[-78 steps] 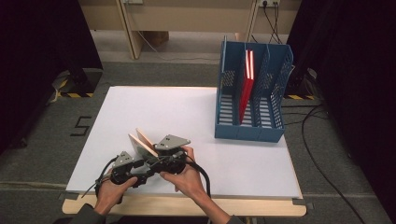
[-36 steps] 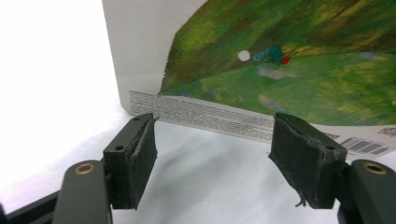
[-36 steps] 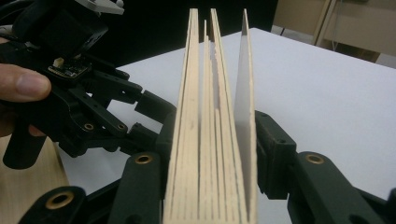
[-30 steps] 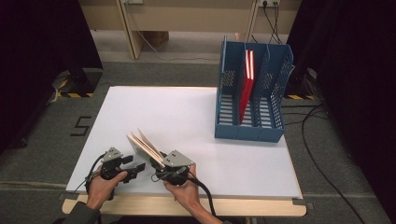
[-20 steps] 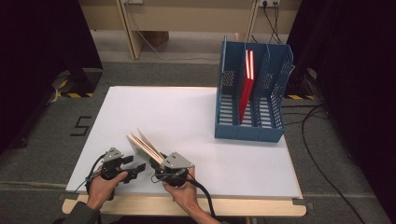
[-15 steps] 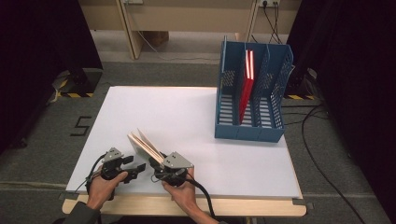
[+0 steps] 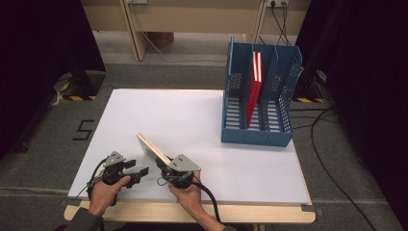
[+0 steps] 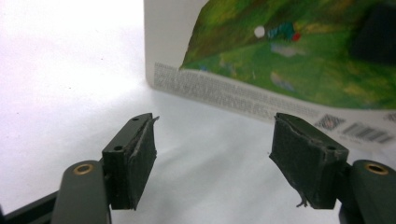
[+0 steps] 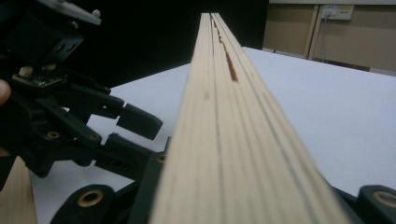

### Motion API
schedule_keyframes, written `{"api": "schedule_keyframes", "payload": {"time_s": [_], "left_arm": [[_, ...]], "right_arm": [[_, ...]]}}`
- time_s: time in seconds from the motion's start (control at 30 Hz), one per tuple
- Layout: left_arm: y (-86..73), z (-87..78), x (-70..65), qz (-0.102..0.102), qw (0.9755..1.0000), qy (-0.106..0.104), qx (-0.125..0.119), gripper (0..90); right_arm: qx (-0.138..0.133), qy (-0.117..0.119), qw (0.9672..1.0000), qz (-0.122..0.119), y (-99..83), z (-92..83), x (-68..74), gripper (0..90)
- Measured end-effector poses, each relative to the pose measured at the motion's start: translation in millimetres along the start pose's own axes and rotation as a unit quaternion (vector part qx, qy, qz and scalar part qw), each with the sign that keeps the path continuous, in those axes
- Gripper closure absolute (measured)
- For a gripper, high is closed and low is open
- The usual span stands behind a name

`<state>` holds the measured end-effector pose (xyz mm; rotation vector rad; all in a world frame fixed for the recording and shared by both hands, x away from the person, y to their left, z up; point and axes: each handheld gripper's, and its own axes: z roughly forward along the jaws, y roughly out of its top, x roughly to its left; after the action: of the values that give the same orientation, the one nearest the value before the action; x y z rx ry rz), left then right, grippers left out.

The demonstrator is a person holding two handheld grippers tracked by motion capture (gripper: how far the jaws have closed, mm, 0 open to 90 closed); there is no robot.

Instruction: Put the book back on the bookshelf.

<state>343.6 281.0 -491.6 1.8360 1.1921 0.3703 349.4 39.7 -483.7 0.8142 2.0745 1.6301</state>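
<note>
The right claw (image 7: 166, 169) pinches the book (image 7: 153, 149) tilted over the desk's (image 7: 192, 120) near edge, long axis running away leftward, while the spread left claw (image 7: 140, 172) waits empty just beside it.

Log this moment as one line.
left hand-held gripper: open, empty | right hand-held gripper: shut on thin illustrated book | blue slotted file rack: holds red book

Bright table glare, dark surroundings
</note>
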Motion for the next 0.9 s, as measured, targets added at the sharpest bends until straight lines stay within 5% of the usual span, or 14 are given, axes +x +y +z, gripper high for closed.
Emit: {"api": "schedule_keyframes", "payload": {"time_s": [0.17,0.9], "left_arm": [[0.1,-0.3,0.6,-0.001,1.0,-0.001,0.001,30.0],[0.0,-0.6,0.6,0.0,1.0,-0.002,0.001,29.9]], "right_arm": [[-0.018,0.004,0.9995,0.026,9.0,-4.9,-15.3,75.2],[-0.049,0.008,0.9981,0.035,42.1,-34.0,-40.0,75.5]]}}
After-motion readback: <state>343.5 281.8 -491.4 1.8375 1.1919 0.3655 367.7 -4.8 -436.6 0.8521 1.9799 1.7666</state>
